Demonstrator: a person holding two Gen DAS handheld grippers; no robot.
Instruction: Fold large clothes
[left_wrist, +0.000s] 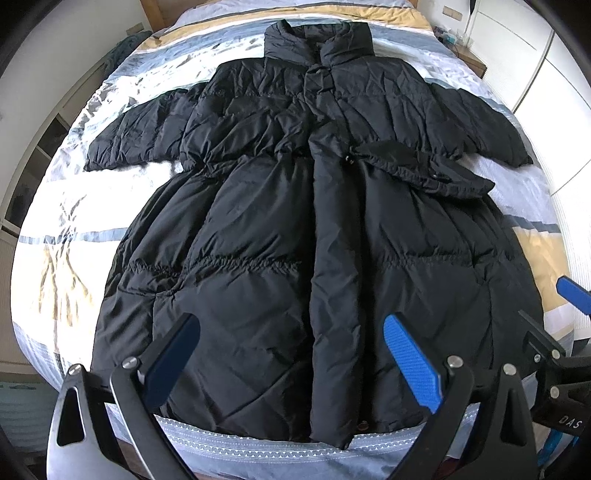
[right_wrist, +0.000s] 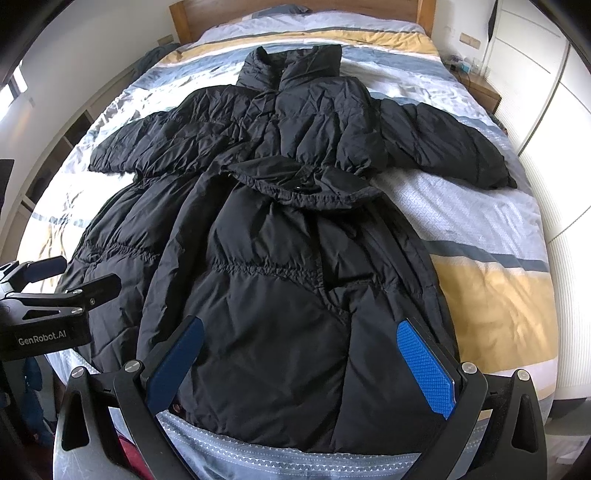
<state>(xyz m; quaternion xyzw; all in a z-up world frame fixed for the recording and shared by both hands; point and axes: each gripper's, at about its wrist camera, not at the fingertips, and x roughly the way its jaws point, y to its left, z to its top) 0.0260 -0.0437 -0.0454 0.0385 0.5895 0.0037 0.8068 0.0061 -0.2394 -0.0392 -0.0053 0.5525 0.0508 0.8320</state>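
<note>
Bed (left_wrist: 59, 206) with striped blue, white and yellow cover, wooden headboard (right_wrist: 184, 14) at far end. Serves as landmark below.

Black puffer coat (left_wrist: 258, 229) spread flat, front up, along the bed's centre line; collar (left_wrist: 317, 40) toward headboard, hem (left_wrist: 258, 428) just short of the bed's foot edge. Both sleeves out sideways: left sleeve (left_wrist: 136, 136) toward the bed's left side, right sleeve (right_wrist: 450, 144) toward its right side. Waist band or drawcord flap (left_wrist: 424, 166) lying loose across the front, right of centre, rumpled.

Left tool (left_wrist: 291, 354) above the hem near the bed's foot, fingers spread wide, nothing between them. Right tool (right_wrist: 299, 362) likewise at the foot end, over the coat's right half, fingers spread wide, nothing gripped. No contact with fabric evident from either.

Judged step: start of folding; coat laid out, no fold made yet.

Next move, as judgement: probably sleeves folded inward over the body, or hem corners pinched and carried toward the headboard. Calls for a deep pinch through slippery, puffy shell, both tools moved together. Loose waist flap best flattened first, else a lump in the fold.
</note>
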